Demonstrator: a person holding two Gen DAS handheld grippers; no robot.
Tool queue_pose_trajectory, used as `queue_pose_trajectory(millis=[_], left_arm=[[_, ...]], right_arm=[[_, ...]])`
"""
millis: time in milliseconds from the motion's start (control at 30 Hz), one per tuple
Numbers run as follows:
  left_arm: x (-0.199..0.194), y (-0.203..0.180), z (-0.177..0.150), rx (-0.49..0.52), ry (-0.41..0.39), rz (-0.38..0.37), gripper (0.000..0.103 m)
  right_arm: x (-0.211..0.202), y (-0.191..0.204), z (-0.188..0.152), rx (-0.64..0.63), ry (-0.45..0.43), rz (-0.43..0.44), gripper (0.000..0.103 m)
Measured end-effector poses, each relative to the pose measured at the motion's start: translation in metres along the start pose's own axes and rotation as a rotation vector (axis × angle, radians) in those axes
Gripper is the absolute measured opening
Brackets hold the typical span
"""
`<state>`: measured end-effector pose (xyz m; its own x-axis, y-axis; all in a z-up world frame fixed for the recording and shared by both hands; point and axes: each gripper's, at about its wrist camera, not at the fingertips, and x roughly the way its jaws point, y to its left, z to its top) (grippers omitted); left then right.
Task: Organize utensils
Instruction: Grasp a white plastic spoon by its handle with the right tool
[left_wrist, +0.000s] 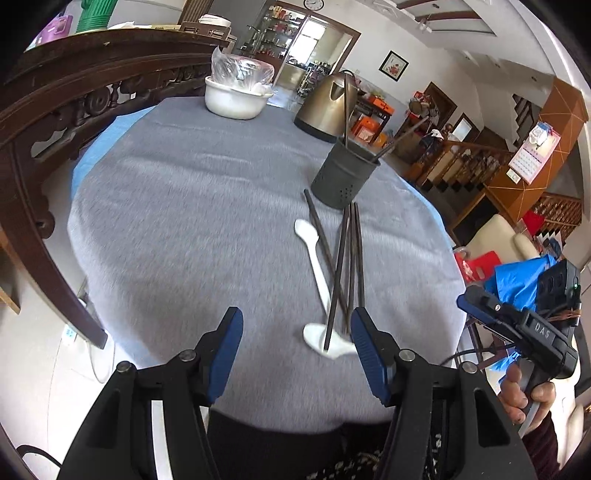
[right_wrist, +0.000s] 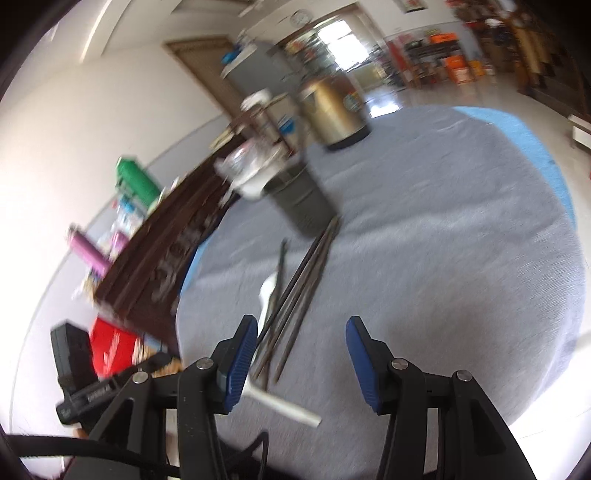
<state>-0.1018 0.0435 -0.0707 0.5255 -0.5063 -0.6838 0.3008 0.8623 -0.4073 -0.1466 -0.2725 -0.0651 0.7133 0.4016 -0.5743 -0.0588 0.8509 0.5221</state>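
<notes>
Your left gripper (left_wrist: 296, 334) is open over the gray table (left_wrist: 184, 221), with nothing between its fingers. Your right gripper (right_wrist: 301, 341) is open and empty too. The dark chopsticks (left_wrist: 345, 266) lie across two white spoons (left_wrist: 319, 266), just in front of the dark holder cup (left_wrist: 345, 173).

grey tablecloth (left_wrist: 177, 206), white spoon (left_wrist: 317, 258), dark chopsticks (left_wrist: 338, 273), gold kettle (left_wrist: 328, 103), blue gripper pads (left_wrist: 227, 350)
</notes>
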Motion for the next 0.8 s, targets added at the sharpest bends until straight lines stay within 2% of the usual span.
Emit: queue_pose_trajectory(millis=[233,433,800], left_arm=[[-0.015,0.016,-0.016,-0.019,0.015,0.026,0.062],[-0.02,0.029,-0.018,-0.036,0.008,0.036,0.062],[-0.026,0.04,-0.021,-0.06,0.003,0.029,0.062]], right_arm=[[0.024,0.04,-0.024,-0.137,0.154,0.055,0.054],[0.058,0.071,-0.033,-0.262,0.237,0.062,0.054],[0.11,0.062,-0.043,-0.296,0.381,0.01,0.054]])
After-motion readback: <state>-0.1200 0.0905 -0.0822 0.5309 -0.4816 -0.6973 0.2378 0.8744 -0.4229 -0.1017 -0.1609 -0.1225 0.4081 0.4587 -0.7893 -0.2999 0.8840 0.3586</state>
